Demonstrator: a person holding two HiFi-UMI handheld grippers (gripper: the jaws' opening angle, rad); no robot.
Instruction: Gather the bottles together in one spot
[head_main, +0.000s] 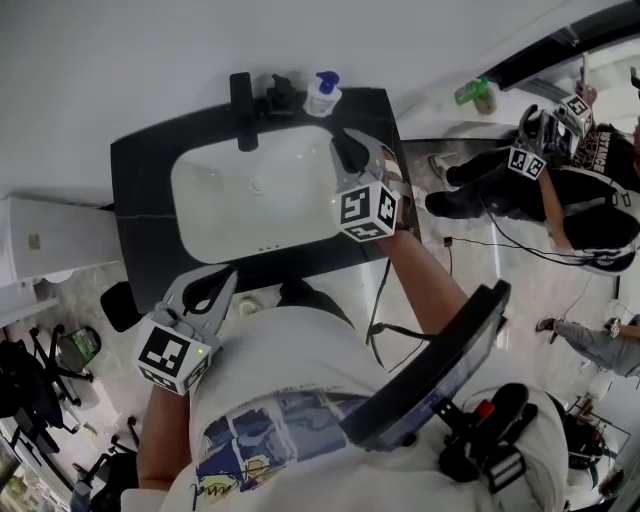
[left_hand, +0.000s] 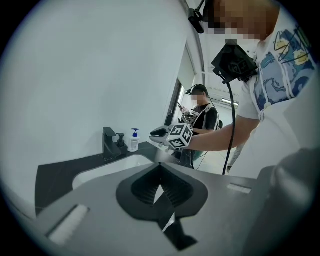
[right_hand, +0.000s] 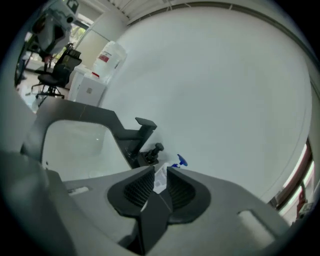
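A white bottle with a blue pump (head_main: 323, 95) stands at the back of the black counter (head_main: 140, 190), beside a black dispenser (head_main: 280, 92) and the faucet (head_main: 242, 105). My right gripper (head_main: 350, 145) hovers over the sink's right side, a short way in front of that bottle. Its jaws stand narrowly open and empty. In the right gripper view (right_hand: 160, 170) the bottle's blue pump (right_hand: 181, 161) shows just beyond the gap. My left gripper (head_main: 207, 292) hangs at the counter's front edge, shut and empty (left_hand: 160, 166). A green bottle (head_main: 478, 93) shows off to the right of the counter.
The white sink basin (head_main: 215, 195) fills most of the counter, against a white wall. Right of it, another person (head_main: 580, 190) stands holding grippers, with cables on the floor. A white cabinet (head_main: 40, 240) and office chairs are on the left.
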